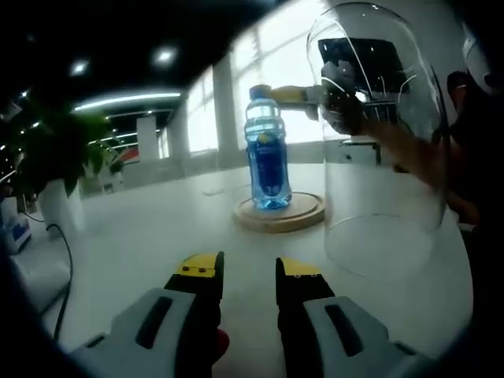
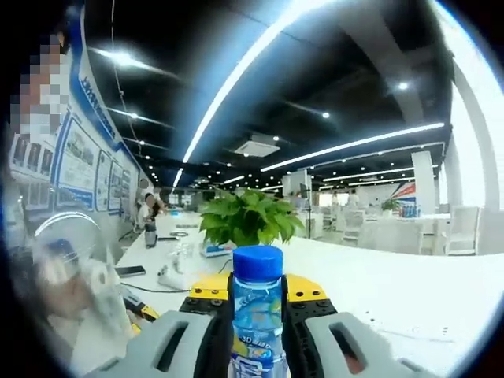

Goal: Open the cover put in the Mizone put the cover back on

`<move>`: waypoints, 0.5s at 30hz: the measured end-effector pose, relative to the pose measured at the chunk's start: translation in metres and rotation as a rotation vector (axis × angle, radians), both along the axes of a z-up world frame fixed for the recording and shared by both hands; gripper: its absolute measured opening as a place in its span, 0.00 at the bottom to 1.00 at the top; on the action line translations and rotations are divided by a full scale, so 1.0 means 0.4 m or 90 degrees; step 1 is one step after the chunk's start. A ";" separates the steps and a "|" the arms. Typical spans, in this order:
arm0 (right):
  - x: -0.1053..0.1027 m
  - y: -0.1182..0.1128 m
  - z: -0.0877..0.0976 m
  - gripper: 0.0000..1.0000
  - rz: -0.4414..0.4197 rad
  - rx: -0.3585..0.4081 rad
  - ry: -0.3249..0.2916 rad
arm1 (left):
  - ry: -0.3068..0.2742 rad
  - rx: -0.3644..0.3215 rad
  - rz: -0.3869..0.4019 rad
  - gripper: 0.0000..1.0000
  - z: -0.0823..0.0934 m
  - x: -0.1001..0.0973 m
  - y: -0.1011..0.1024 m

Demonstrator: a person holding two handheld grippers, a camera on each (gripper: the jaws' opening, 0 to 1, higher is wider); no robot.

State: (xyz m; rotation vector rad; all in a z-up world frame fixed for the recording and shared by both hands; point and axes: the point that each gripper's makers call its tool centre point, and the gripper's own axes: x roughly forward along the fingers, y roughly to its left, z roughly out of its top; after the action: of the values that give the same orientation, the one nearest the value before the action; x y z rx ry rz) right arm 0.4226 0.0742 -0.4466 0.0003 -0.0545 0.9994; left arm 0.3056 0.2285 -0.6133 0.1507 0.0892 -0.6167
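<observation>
**Bottle on the wooden base, dome set aside**

We see the blue drink bottle point(image 1: 268, 150) standing upright on the round wooden base point(image 1: 279, 213), out on the white table point(image 1: 142, 236). Our right gripper point(image 2: 257, 303) has its yellow-tipped jaws pressed against the bottle's sides just below the blue cap point(image 2: 257, 262); from the left gripper view it reaches in from the right at cap height. The clear glass dome point(image 1: 378, 134) stands just right of the base, open end down on the table. Our left gripper point(image 1: 249, 272) hovers low over the table short of the base, jaws spread and holding nothing. A leafy potted plant point(image 2: 248, 218) sits farther along the table.
</observation>
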 end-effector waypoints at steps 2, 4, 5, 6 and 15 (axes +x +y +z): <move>-0.011 -0.015 -0.002 0.09 -0.005 0.004 0.003 | 0.000 0.001 0.000 0.21 0.000 0.000 0.000; -0.023 -0.034 -0.005 0.09 -0.014 0.009 0.004 | 0.000 0.002 -0.001 0.21 0.000 -0.001 -0.001; -0.027 -0.043 -0.010 0.09 -0.020 0.009 0.008 | -0.001 0.003 0.000 0.21 -0.001 0.000 -0.001; -0.031 -0.051 -0.016 0.09 -0.023 0.009 0.011 | -0.001 0.003 0.000 0.21 -0.001 0.000 -0.001; -0.081 -0.120 -0.093 0.09 -0.051 0.000 0.039 | 0.001 0.003 0.000 0.21 -0.003 0.004 0.002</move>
State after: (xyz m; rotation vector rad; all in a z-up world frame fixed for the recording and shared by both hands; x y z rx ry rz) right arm 0.3900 0.0260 -0.4837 0.0281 0.0016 0.9180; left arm 0.3071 0.2292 -0.6145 0.1544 0.0920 -0.6159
